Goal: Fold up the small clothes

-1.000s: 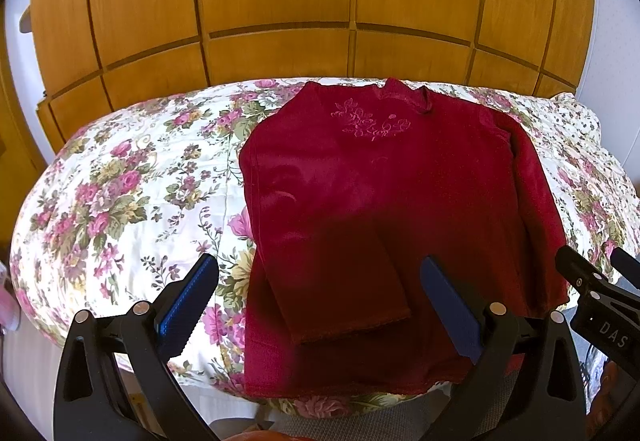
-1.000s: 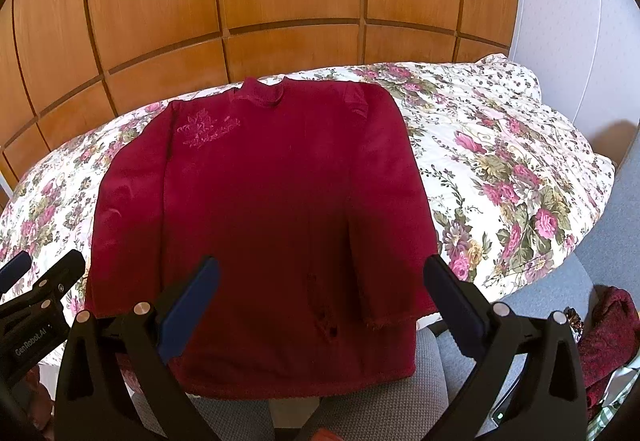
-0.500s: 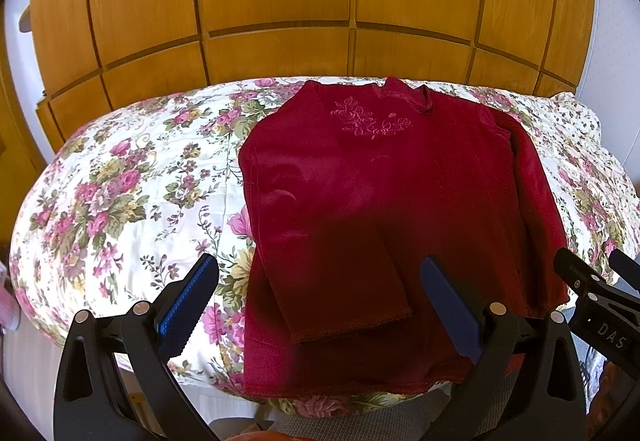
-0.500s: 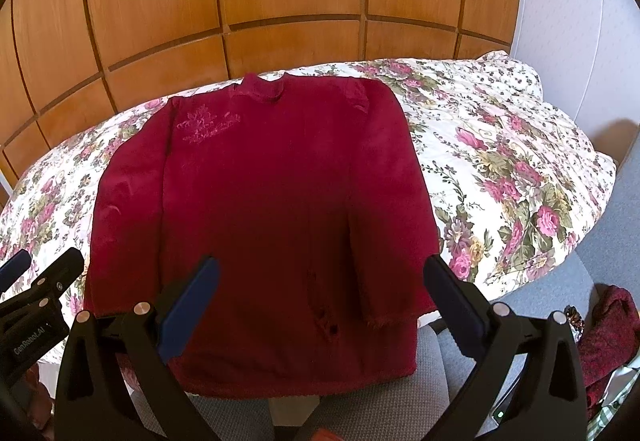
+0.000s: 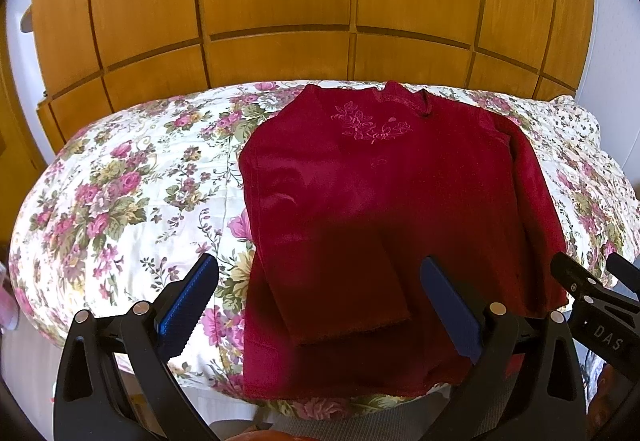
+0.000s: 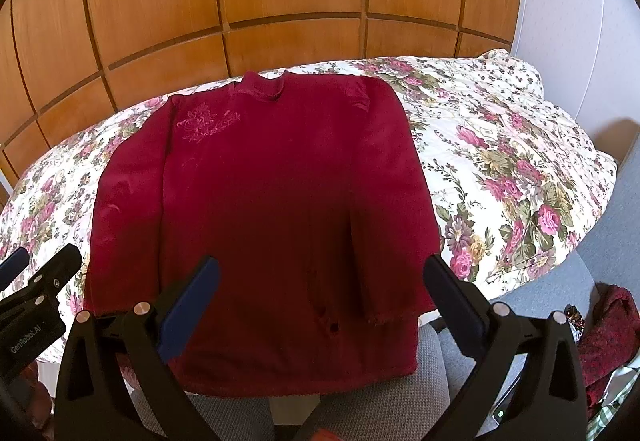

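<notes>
A dark red long-sleeved sweater [image 5: 384, 201] lies flat, collar away from me, on a floral quilt; both sleeves are folded in over its body. It also shows in the right wrist view [image 6: 272, 209], its hem hanging over the quilt's near edge. My left gripper [image 5: 320, 305] is open and empty, held above the sweater's near left part. My right gripper [image 6: 320, 305] is open and empty above the near right part. Each gripper shows at the edge of the other's view.
The floral quilt [image 5: 132, 201] covers a raised surface in front of a wooden panelled wall [image 5: 280, 1]. A grey upholstered seat [image 6: 420, 393] sits under the hem. Another dark red garment [image 6: 608, 337] lies at the lower right.
</notes>
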Motion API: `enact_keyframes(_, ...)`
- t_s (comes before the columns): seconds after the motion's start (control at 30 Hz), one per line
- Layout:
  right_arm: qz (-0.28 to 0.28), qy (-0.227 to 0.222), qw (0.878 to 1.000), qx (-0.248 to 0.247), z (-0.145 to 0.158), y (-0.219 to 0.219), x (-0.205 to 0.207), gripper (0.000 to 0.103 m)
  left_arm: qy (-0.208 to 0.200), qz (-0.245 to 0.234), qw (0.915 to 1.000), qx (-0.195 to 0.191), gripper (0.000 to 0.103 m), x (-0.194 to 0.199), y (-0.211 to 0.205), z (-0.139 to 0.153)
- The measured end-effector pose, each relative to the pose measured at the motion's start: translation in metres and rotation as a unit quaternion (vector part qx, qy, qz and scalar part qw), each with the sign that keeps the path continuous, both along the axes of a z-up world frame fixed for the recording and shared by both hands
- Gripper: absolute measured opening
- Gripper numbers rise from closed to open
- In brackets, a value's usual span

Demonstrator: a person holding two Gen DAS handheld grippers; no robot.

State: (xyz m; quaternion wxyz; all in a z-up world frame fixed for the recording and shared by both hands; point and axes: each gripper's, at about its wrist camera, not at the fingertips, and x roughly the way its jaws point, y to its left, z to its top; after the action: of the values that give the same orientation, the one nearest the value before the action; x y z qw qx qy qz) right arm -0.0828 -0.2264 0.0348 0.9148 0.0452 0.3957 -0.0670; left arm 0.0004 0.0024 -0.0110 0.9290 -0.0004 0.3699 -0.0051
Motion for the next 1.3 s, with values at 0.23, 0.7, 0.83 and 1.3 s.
enact_keyframes(0.23,0.001,0.003,1.0,0.0,-0.001,0.0,0.001,0.101,0.002,0.0,1.0,-0.001,0.1,0.001,0.0,0.001)
enact_keyframes(0.7,-0.004,0.014,1.0,0.003,-0.008,-0.005,0.005,0.101,0.03,-0.006,0.9994,-0.017,0.1,0.01,0.002,-0.01)
enact_keyframes(0.83,-0.007,0.016,1.0,0.003,-0.014,-0.012,0.01,0.101,0.065,-0.01,0.9974,-0.027,0.1,0.02,0.006,-0.025)
enact_keyframes(1.3,-0.05,0.054,0.993,0.095,-0.062,-0.136,0.049,0.101,0.06,-0.018,0.9978,0.022,0.1,0.083,0.003,-0.055)
